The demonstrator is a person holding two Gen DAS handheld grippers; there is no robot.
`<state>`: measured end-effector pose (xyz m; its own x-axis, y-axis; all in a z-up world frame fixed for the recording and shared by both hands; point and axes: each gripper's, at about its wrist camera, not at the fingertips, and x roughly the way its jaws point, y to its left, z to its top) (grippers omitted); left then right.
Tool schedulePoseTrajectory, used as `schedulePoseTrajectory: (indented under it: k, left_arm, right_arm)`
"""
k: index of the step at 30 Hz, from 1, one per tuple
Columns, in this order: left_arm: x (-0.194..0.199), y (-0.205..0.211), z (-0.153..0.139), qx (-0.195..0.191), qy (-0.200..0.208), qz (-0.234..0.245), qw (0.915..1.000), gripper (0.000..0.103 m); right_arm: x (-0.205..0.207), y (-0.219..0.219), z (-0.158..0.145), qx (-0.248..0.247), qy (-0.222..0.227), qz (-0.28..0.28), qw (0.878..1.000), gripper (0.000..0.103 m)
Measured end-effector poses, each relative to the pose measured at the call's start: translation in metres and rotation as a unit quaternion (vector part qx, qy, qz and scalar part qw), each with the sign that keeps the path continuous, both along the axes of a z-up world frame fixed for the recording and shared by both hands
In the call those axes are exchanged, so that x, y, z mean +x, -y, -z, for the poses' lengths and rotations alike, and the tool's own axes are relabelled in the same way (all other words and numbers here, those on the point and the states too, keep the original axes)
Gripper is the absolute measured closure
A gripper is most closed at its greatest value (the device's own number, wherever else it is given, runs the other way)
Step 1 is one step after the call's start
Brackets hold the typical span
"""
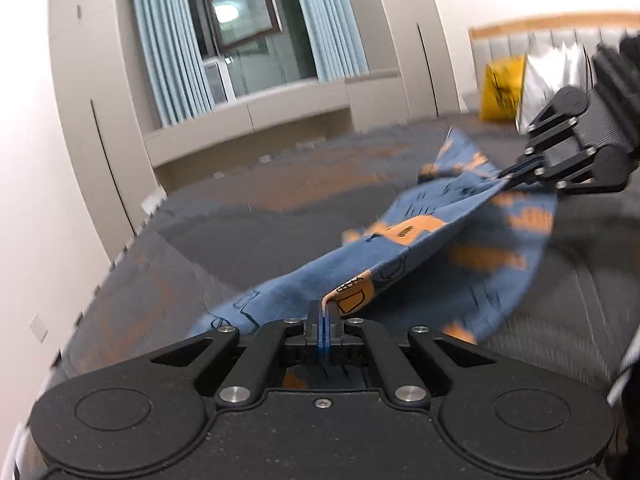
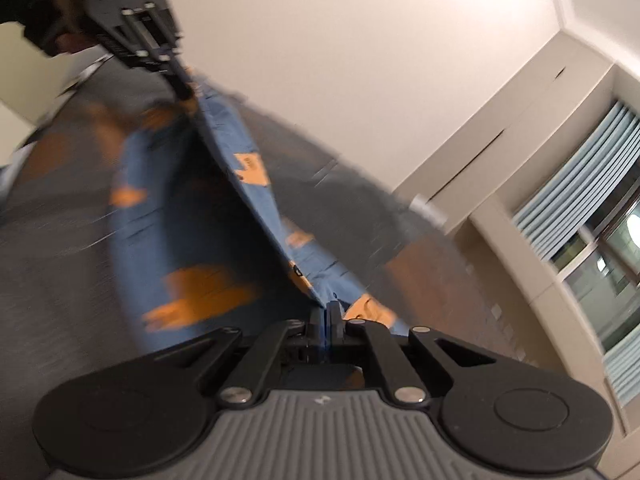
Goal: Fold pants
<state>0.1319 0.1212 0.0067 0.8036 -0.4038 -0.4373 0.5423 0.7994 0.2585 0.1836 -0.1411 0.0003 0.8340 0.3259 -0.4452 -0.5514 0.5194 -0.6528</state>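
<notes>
On the left we see pale blue curtains (image 1: pixel 160 40) framing a dark window (image 1: pixel 244 32), with beige cabinets (image 1: pixel 92 100) beside them. Below spreads a bed (image 1: pixel 240 232) covered in grey with orange patches. Our left tool (image 1: pixel 322 312) is pinched tight on an edge of the pants (image 1: pixel 400 252), blue with orange patches, which stretch taut above the bed towards our right tool (image 1: pixel 516 174). That one is also clamped on the fabric, its fingers fully together with cloth between them. Further right, a yellow bag (image 1: pixel 502 92) and something silvery sit against the padded headboard (image 1: pixel 560 40). Both views are blurred.
</notes>
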Motion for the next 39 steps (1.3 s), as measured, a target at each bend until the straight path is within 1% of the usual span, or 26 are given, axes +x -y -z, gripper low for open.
schedulePoseTrajectory:
  k: [1, 3, 5, 8, 12, 14, 18, 20, 22, 23, 24, 25, 26, 27, 28, 29, 30, 31, 32, 33, 34, 36, 38, 39]
  left_arm:
    - [-0.003, 0.002, 0.007, 0.01, -0.002, 0.001, 0.9999, 0.103]
    - [-0.009, 0.005, 0.019, 0.028, -0.003, 0.001, 0.9996, 0.103]
    - [-0.013, 0.006, 0.024, 0.03, -0.004, -0.004, 0.9995, 0.103]
    - [-0.017, 0.002, 0.021, 0.02, -0.004, -0.011, 0.9997, 0.103]
    - [-0.022, 0.001, 0.017, 0.023, -0.004, -0.011, 0.9997, 0.103]
    - [-0.02, 0.001, 0.02, 0.027, -0.013, -0.012, 0.9995, 0.103]
    - [-0.014, 0.002, 0.028, 0.028, -0.033, -0.017, 0.9989, 0.103]
    - [-0.013, 0.0, 0.028, 0.02, -0.038, -0.022, 0.9988, 0.101]
    - [-0.013, -0.003, 0.026, 0.005, -0.042, -0.028, 0.9987, 0.091]
    - [-0.013, -0.005, 0.025, -0.005, -0.044, -0.035, 0.9984, 0.089]
    - [-0.014, -0.007, 0.023, -0.016, -0.044, -0.044, 0.9979, 0.085]
    - [-0.016, -0.009, 0.022, -0.032, -0.043, -0.057, 0.9969, 0.078]
    - [-0.019, -0.011, 0.019, -0.052, -0.041, -0.069, 0.9954, 0.073]
    - [-0.023, -0.012, 0.016, -0.067, -0.039, -0.074, 0.9942, 0.063]
    - [-0.027, -0.013, 0.012, -0.087, -0.032, -0.083, 0.9923, 0.049]
    - [-0.032, -0.012, 0.009, -0.1, -0.023, -0.092, 0.9904, 0.042]
    - [-0.035, -0.009, 0.007, -0.11, -0.013, -0.1, 0.9889, 0.031]
    - [-0.038, -0.004, 0.005, -0.118, -0.005, -0.105, 0.9875, 0.027]
    - [-0.039, 0.003, 0.003, -0.121, -0.001, -0.105, 0.9871, 0.025]
    - [-0.039, 0.012, 0.0, -0.123, 0.001, -0.103, 0.987, 0.021]
    - [-0.038, 0.021, -0.002, -0.124, 0.001, -0.099, 0.9873, 0.015]
    - [-0.032, 0.044, -0.006, -0.123, 0.002, -0.086, 0.9886, 0.007]
    - [-0.023, 0.074, -0.011, -0.121, 0.004, -0.072, 0.99, 0.007]
    - [-0.019, 0.09, -0.012, -0.124, 0.004, -0.065, 0.9902, 0.007]
  right_arm:
    - [-0.008, -0.002, 0.011, -0.004, -0.015, 0.003, 1.0, 0.103]
    - [-0.015, -0.007, 0.03, -0.017, -0.023, 0.008, 1.0, 0.103]
    - [-0.016, -0.01, 0.039, -0.017, -0.026, 0.012, 0.999, 0.103]
    - [-0.014, -0.011, 0.039, -0.006, -0.022, 0.017, 1.0, 0.103]
    - [-0.038, -0.003, 0.026, 0.003, -0.017, 0.015, 1.0, 0.103]
    - [-0.041, -0.003, 0.023, 0.004, -0.027, 0.012, 1.0, 0.103]
    - [-0.049, -0.002, 0.035, -0.003, -0.048, 0.012, 0.999, 0.103]
    - [-0.05, -0.001, 0.043, 0.0, -0.049, 0.014, 0.999, 0.103]
    - [-0.051, -0.001, 0.043, 0.007, -0.048, 0.017, 0.999, 0.101]
    - [-0.051, -0.001, 0.043, 0.011, -0.048, 0.019, 0.999, 0.099]
    - [-0.052, 0.0, 0.042, 0.016, -0.046, 0.021, 0.999, 0.096]
    - [-0.053, 0.002, 0.042, 0.019, -0.044, 0.022, 0.999, 0.089]
    - [-0.055, 0.004, 0.041, 0.021, -0.041, 0.024, 0.999, 0.084]
    - [-0.057, 0.006, 0.039, 0.026, -0.036, 0.028, 0.999, 0.068]
    - [-0.06, 0.01, 0.038, 0.037, -0.033, 0.034, 0.998, 0.048]
    - [-0.063, 0.015, 0.036, 0.052, -0.028, 0.042, 0.997, 0.041]
    - [-0.066, 0.02, 0.035, 0.067, -0.024, 0.052, 0.996, 0.029]
    - [-0.071, 0.028, 0.033, 0.088, -0.021, 0.065, 0.994, 0.022]
    - [-0.074, 0.035, 0.032, 0.104, -0.018, 0.077, 0.991, 0.019]
    - [-0.078, 0.043, 0.03, 0.12, -0.014, 0.094, 0.988, 0.014]
    - [-0.083, 0.054, 0.028, 0.135, -0.01, 0.114, 0.984, 0.008]
    - [-0.088, 0.076, 0.025, 0.154, -0.002, 0.154, 0.976, 0.006]
    - [-0.09, 0.106, 0.021, 0.17, 0.004, 0.207, 0.963, 0.006]
    - [-0.087, 0.125, 0.018, 0.178, 0.002, 0.238, 0.955, 0.006]
